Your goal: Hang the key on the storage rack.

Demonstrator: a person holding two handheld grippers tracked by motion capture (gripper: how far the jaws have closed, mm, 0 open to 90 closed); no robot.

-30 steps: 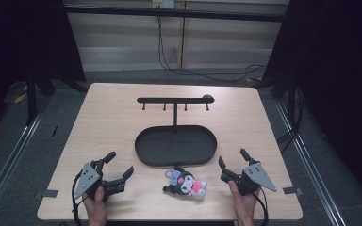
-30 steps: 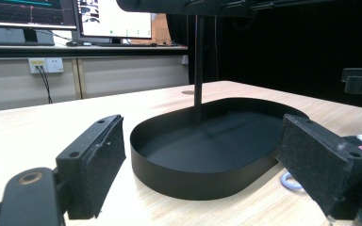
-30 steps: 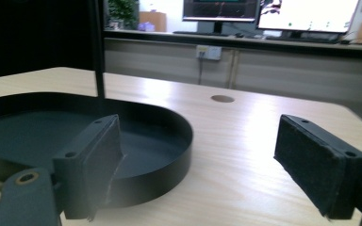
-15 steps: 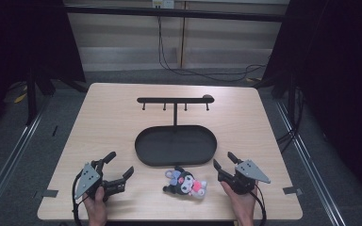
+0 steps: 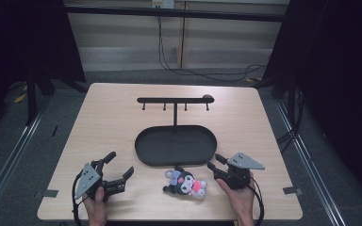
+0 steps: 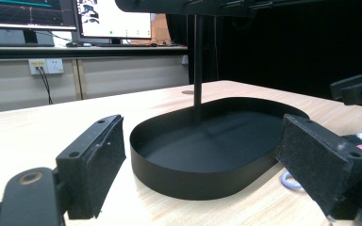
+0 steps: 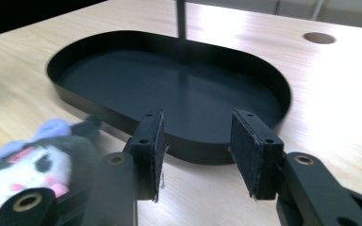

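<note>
A: Start at the near edge. What did the hands have?

B: Nothing. The left gripper (image 5: 118, 169) sat low at the front left of the table (image 5: 99, 122), jaws spread wide with bare wood between its pads (image 6: 96, 162). The right gripper (image 5: 217, 162) was at the front right, and its jaws had just been closing – partly drawn in, a gap left, and nothing between them.

A: And the toy?

B: The plush keychain (image 5: 186, 182) lay on its side on the table between the two grippers, nearer the right one and just in front of the tray (image 5: 175, 162). In the right gripper view it was beside the left jaw, at the lower left (image 7: 33, 162), not inside the gap. I judged it untouched, though whether that jaw brushed it was hard to tell.

A: A ring on it?

B: A pale loop (image 6: 290, 181) showed on the wood in the left gripper view, probably its ring – partly hidden behind the jaw.

A: Farther back?

B: The tray was empty, and from its far side rose a post carrying the hook bar (image 5: 174, 100), all its pegs bare.

A: So how far along?

B: Barely begun, by my reading. The toy still had to be gripped, lifted and either set in the tray or hung from a peg.
</note>
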